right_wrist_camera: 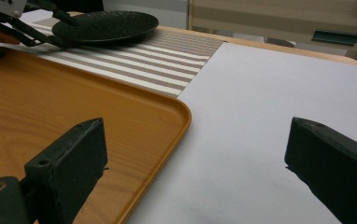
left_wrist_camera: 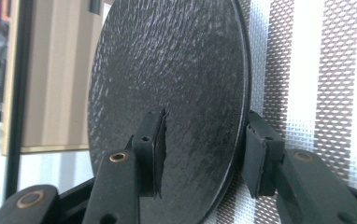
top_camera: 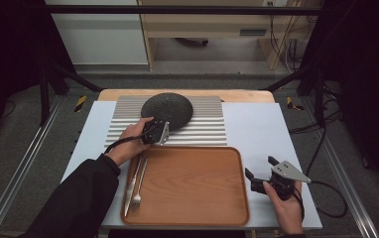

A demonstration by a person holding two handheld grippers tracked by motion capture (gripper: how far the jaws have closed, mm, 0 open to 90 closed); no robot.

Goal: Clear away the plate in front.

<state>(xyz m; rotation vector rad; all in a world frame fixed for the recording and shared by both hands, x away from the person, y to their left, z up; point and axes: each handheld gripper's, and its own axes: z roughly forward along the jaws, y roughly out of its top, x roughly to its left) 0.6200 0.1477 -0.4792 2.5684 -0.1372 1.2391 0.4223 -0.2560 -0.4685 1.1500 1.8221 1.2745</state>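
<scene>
Plate, round, black, with a finely rippled matte surface, at the 12 o'clock end of the worktop, resting on a grey-and-white striped mesh placemat. No legible writing appears on any item. Left tool meets the plate at its 7 o'clock rim; in the left gripper view the rim sits between the two jaws, one pad on the textured face, the other behind the edge, so the tool is clamped on the plate. Wooden tray lies just toward 6 o'clock of the placemat, carrying a fork and a second piece of cutlery, type unclear, along its 9 o'clock side. Right tool, jaws wide apart and holding nothing, hovers at 3 o'clock of the tray over bare worktop.
</scene>
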